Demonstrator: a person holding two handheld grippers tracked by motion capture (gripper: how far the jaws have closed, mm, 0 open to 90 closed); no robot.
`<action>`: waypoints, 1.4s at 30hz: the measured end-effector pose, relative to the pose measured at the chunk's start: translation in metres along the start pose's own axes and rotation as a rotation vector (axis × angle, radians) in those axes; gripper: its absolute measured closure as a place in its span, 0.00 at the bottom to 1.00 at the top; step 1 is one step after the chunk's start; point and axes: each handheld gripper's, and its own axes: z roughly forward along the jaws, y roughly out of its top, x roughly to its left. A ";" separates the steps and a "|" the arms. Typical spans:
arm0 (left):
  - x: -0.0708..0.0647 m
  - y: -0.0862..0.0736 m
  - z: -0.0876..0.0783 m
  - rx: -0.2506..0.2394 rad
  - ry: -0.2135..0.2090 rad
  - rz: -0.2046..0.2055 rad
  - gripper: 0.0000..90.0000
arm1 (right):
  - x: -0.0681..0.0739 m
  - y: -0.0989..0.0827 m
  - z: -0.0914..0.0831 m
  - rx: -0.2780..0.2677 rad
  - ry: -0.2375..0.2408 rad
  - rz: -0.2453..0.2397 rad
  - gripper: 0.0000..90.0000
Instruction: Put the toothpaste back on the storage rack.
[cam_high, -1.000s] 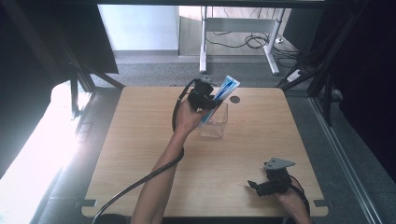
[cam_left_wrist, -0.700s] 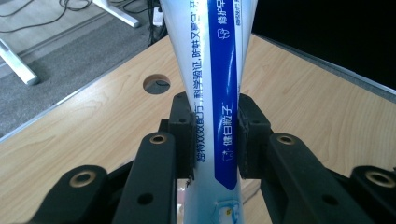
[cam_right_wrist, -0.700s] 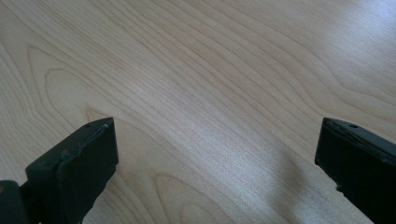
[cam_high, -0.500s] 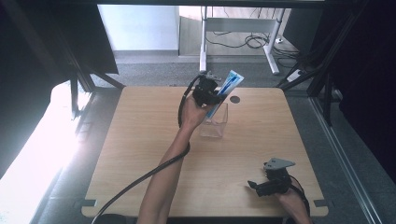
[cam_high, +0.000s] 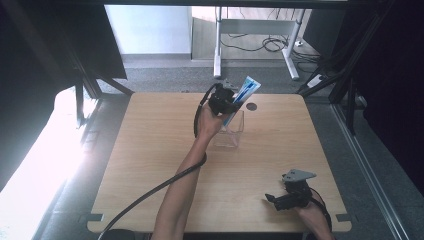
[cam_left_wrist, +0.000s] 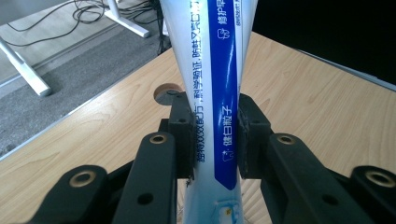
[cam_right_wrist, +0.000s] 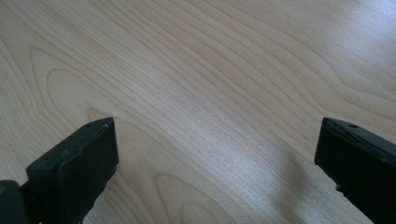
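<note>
We work on a pale wooden table (cam_high: 150, 165), and the biggest change on it is the left arm: a second ago the left gripper (cam_high: 223, 101) held the tube higher and a little nearer us, over the clear box; since then it has slid towards twelve o'clock and sunk. The right gripper (cam_high: 274, 199) has not budged from the five o'clock corner, its jaws spread wide over bare wood with nothing between them, as the right gripper view shows.

We read that as the placing step well under way: the tube is being fed into the box, and we judge that a little more lowering is needed before letting go.

The clear box (cam_high: 231, 132) stands open-topped just past the middle of the table, towards one o'clock, with a round hole in the tabletop (cam_high: 251, 106) just beyond it.

The toothpaste tube (cam_high: 243, 96), white with a blue band, is pinched across its flat body by the left gripper, whose pads press on both sides in the left gripper view (cam_left_wrist: 215, 93). Its long axis is tilted, not upright: the flat crimped end points up and away towards one o'clock, the lower end dips towards seven o'clock, into or right at the box's mouth; we cannot tell whether it touches the bottom.
</note>
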 end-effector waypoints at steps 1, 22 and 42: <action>0.000 -0.001 0.001 -0.004 0.002 0.006 0.80 | 0.000 0.000 0.000 0.000 0.000 0.001 0.00; -0.006 -0.022 0.014 0.015 0.019 0.042 0.80 | 0.000 0.000 0.001 0.012 0.010 -0.001 0.00; -0.010 -0.033 0.016 0.046 0.012 0.080 0.79 | 0.001 0.000 0.002 0.015 0.012 -0.009 0.00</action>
